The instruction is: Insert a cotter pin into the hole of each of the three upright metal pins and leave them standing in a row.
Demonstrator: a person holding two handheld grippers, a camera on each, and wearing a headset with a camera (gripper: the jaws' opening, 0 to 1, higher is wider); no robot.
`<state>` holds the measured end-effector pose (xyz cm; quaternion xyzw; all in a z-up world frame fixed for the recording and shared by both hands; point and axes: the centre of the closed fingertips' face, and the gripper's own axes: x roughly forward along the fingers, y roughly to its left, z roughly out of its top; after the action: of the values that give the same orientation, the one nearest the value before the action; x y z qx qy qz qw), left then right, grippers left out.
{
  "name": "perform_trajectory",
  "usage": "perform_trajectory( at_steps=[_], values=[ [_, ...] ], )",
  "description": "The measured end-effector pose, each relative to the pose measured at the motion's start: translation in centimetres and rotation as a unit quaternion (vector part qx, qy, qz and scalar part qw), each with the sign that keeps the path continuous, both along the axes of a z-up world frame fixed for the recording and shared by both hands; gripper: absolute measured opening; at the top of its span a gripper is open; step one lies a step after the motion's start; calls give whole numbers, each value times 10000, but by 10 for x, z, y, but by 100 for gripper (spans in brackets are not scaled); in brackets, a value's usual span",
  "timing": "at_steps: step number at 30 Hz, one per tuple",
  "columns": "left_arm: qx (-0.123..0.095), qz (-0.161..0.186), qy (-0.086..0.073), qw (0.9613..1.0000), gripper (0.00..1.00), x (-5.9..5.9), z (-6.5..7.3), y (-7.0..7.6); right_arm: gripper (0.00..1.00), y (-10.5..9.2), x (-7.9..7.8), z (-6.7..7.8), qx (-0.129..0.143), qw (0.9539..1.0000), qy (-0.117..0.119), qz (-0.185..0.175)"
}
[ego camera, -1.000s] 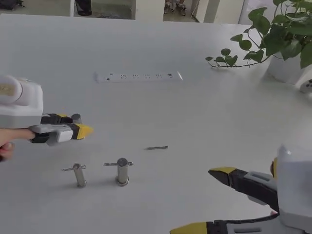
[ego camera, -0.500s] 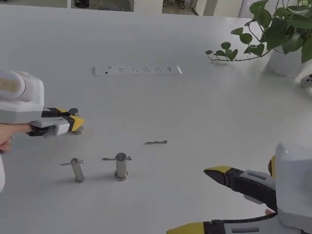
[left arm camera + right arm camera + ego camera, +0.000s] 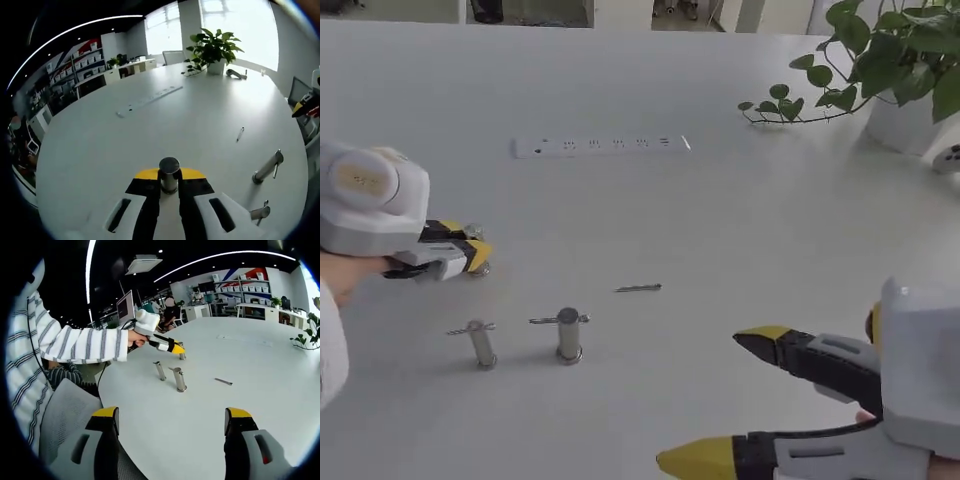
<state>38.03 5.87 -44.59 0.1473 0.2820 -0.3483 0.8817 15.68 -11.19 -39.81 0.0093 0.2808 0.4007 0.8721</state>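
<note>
My left gripper (image 3: 472, 256) is at the left of the white table, shut on an upright metal pin (image 3: 169, 175) with no cotter pin through it. Its foot is close to the tabletop. Two more metal pins (image 3: 480, 342) (image 3: 568, 335) stand side by side nearer to me, each with a cotter pin through its top. A loose cotter pin (image 3: 638, 288) lies flat to their right. My right gripper (image 3: 703, 400) hovers open at the lower right with nothing between its fingers. In the right gripper view the two standing pins (image 3: 160, 370) (image 3: 179, 379) are ahead, with the left gripper (image 3: 176, 348) beyond them.
A white power strip (image 3: 602, 146) lies across the far middle of the table. A potted plant (image 3: 880, 70) stands at the far right corner. The table (image 3: 740, 220) has open room between the pins and the plant.
The left gripper, still holding its pin, has drawn slightly left. The right gripper stays open in about the same place. The head camera has tilted a little.
</note>
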Motion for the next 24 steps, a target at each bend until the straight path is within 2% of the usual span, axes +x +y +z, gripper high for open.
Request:
perform_trajectory(
  at_steps=[2,4,8,9,10,11,12,16,17,20,22,24],
  values=[
    [-48,23,-25,10000,9,-3,8,2,85,0,-1,0,16,10000,-10,-7],
    [-185,60,0,9998,9,-6,17,2,85,-1,-2,-1,35,10000,-5,-17],
    [-270,81,-84,9996,9,-13,35,3,86,2,-4,-2,65,10000,-19,26],
    [-336,140,-56,9993,9,-15,38,3,87,3,-5,-1,82,10000,-32,37],
    [-537,294,81,9981,9,-19,42,3,87,4,-5,-1,83,9999,-43,51],
    [-599,301,91,9977,9,-21,45,3,87,4,-5,-1,78,9999,-67,68],
    [-590,257,19,9979,9,-24,49,4,87,5,-5,0,78,9999,-83,72],
    [-542,228,-61,9982,9,-39,60,4,86,9,-6,2,124,9997,-151,125],
    [-520,240,-190,9982,9,-52,73,3,86,11,-7,2,86,9996,-165,194],
    [-624,241,-320,9972,9,-63,86,-1,86,13,-8,1,42,9994,-197,276],
    [-663,0,-492,9966,9,-73,94,-9,86,14,-8,2,62,9994,-213,263],
    [-725,-96,-488,9961,9,-82,97,-14,86,15,-8,2,69,9994,-219,247]
  ],
)
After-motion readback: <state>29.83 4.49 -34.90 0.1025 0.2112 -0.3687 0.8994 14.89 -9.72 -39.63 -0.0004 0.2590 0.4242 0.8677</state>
